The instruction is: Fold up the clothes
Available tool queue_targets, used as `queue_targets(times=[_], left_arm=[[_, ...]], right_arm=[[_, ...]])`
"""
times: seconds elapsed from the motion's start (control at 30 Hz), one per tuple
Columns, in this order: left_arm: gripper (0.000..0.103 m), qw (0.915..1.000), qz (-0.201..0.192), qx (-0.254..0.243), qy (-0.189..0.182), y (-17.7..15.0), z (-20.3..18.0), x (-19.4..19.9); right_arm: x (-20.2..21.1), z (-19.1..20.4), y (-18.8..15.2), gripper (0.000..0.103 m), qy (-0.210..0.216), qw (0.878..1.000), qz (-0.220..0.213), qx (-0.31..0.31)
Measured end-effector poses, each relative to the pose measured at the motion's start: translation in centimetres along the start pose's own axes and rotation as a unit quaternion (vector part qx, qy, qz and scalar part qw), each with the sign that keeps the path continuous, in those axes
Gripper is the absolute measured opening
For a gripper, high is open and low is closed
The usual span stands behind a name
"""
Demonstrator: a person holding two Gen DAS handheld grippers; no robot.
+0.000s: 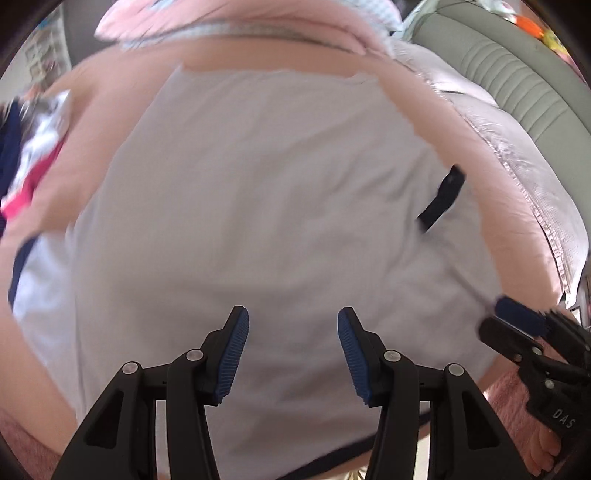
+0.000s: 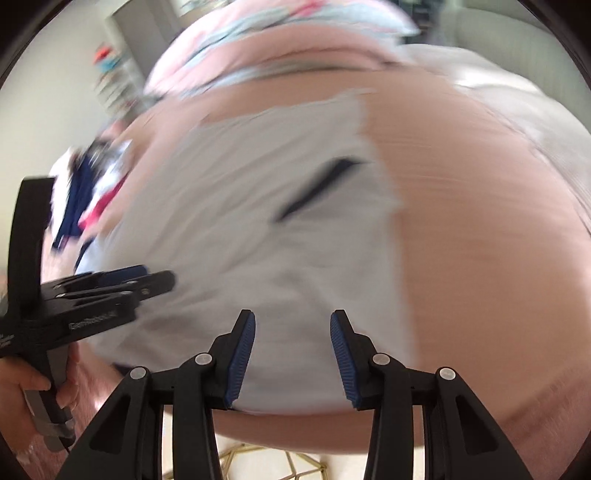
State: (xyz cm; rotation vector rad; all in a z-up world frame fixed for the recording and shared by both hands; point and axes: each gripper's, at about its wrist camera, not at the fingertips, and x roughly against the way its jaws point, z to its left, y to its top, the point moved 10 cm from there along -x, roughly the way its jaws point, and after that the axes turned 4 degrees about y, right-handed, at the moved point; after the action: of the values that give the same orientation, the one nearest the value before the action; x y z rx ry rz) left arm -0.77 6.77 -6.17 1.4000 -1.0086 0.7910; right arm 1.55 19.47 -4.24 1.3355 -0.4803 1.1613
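Observation:
A white garment (image 1: 258, 206) with dark navy trim lies spread flat on a pink blanket (image 1: 491, 206); it also shows in the right wrist view (image 2: 258, 221). A dark strip (image 1: 441, 199) lies on its right part, also seen in the right wrist view (image 2: 317, 186). My left gripper (image 1: 293, 332) is open and empty above the garment's near half. My right gripper (image 2: 293, 334) is open and empty over the garment's near right edge. The right gripper also shows in the left wrist view (image 1: 517, 317) at the garment's right edge. The left gripper also shows in the right wrist view (image 2: 147, 280).
A pile of navy, white and pink clothes (image 1: 33, 147) lies at the left, also in the right wrist view (image 2: 88, 184). A pink patterned pillow (image 1: 240, 22) lies at the far end. A grey ribbed cushion (image 1: 517, 85) is at the right. The blanket's near edge (image 2: 332, 435) overhangs a patterned floor.

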Motion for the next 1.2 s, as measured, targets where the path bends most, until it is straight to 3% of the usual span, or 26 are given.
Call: queue_targets(times=[0.07, 0.13, 0.27, 0.37, 0.47, 0.57, 0.6, 0.7, 0.83, 0.93, 1.03, 1.2], left_arm=[[0.047, 0.9999, -0.008, -0.009, 0.005, -1.7, 0.3, 0.1], [0.047, 0.9996, -0.018, -0.019, 0.010, -3.1, 0.3, 0.1], [0.048, 0.9988, -0.029, -0.037, 0.016, -4.2, 0.2, 0.4], [0.049, 0.9993, -0.023, -0.030, 0.001, -4.9, 0.4, 0.7], [0.049, 0.9993, -0.015, -0.023, -0.023, -5.6, 0.7, 1.3], [0.049, 0.9892, -0.021, 0.060, -0.132, -4.0, 2.4, 3.9], [0.049, 0.9853, -0.039, 0.096, -0.136, -2.8, 4.2, 4.9], [0.049, 0.9804, -0.086, 0.169, -0.054, -0.7, 11.0, 6.5], [0.049, 0.9639, -0.088, 0.251, 0.016, -0.9, 18.0, 6.2], [0.048, 0.9527, -0.081, 0.288, 0.051, -1.8, 20.9, 5.2], [0.048, 0.9438, -0.081, 0.315, 0.056, -3.0, 23.3, 4.7], [0.048, 0.9428, -0.094, 0.320, 0.011, -3.3, 22.6, 3.7]], right_arm=[[-1.8, 1.4, -1.5, 0.041, -0.004, 0.999, 0.016, 0.035], [-4.6, 0.6, -3.2, 0.041, -0.037, 0.997, 0.050, 0.044], [-3.9, -0.6, -5.7, 0.041, -0.039, 0.998, 0.043, 0.027], [-3.1, -0.6, -6.4, 0.041, -0.053, 0.997, 0.049, 0.028], [-2.6, -0.5, -6.4, 0.041, -0.058, 0.997, 0.048, 0.017], [-1.7, 0.6, -5.5, 0.041, 0.000, 0.999, 0.037, -0.010], [-1.6, 1.2, -4.8, 0.041, 0.031, 0.999, 0.038, -0.017], [-1.9, 3.7, -1.3, 0.041, 0.068, 0.997, 0.041, -0.005], [-3.2, 7.3, 4.3, 0.041, 0.033, 0.997, 0.036, 0.055], [-4.0, 9.0, 5.1, 0.041, 0.010, 0.996, 0.029, 0.086], [-5.5, 10.1, 4.0, 0.041, 0.023, 0.995, 0.045, 0.085], [-8.2, 10.9, 1.3, 0.041, 0.022, 0.994, 0.076, 0.077]])
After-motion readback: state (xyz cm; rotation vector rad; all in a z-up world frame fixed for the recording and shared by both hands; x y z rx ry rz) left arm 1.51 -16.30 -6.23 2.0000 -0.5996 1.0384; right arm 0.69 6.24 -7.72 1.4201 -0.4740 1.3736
